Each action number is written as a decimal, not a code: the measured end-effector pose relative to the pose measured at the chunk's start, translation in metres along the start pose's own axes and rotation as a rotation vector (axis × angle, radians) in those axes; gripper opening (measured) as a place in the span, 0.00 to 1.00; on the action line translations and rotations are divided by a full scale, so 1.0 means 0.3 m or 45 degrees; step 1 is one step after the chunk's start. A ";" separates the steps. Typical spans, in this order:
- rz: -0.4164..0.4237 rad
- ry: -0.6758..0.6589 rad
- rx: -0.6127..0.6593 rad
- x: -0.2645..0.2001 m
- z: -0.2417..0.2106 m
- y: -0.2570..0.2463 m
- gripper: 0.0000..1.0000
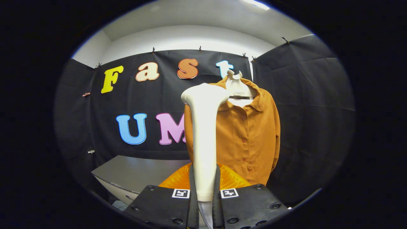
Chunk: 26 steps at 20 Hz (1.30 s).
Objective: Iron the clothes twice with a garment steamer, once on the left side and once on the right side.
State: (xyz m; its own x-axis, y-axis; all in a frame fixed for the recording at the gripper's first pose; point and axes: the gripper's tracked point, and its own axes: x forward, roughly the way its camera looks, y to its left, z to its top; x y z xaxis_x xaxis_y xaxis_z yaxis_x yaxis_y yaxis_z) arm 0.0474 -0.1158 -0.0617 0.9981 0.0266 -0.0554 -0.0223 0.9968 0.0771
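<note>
The garment steamer [203, 140] stands upright between the fingers of the gripper [204, 190], both clamped on its handle's lower part, w/ its long axis vertical and the head at top pointing left-ish. Gripper is held level, aimed fwd at the booth wall. Just beyond, a bit right of the steamer, the orange shirt [248, 136] hangs on a hanger [237, 89], buttoned front facing the gripper; a grey table [133, 175] sits low at left.

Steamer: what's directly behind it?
Behind the white steamer, clamped upright in the gripper, hangs the orange shirt on a hanger. The steamer covers the shirt's side toward the table; button placket and other sleeve show.
</note>
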 end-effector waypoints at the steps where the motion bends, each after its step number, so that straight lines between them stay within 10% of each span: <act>1: 0.017 -0.011 -0.002 -0.006 0.018 0.027 0.20; 26: 0.097 -0.074 0.020 -0.033 0.135 0.155 0.20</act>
State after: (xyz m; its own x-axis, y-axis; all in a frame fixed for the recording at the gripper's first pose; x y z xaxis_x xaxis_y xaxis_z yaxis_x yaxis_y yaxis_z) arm 0.0387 -0.0728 -0.0173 0.9952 0.0971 0.0092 -0.0975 0.9907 0.0944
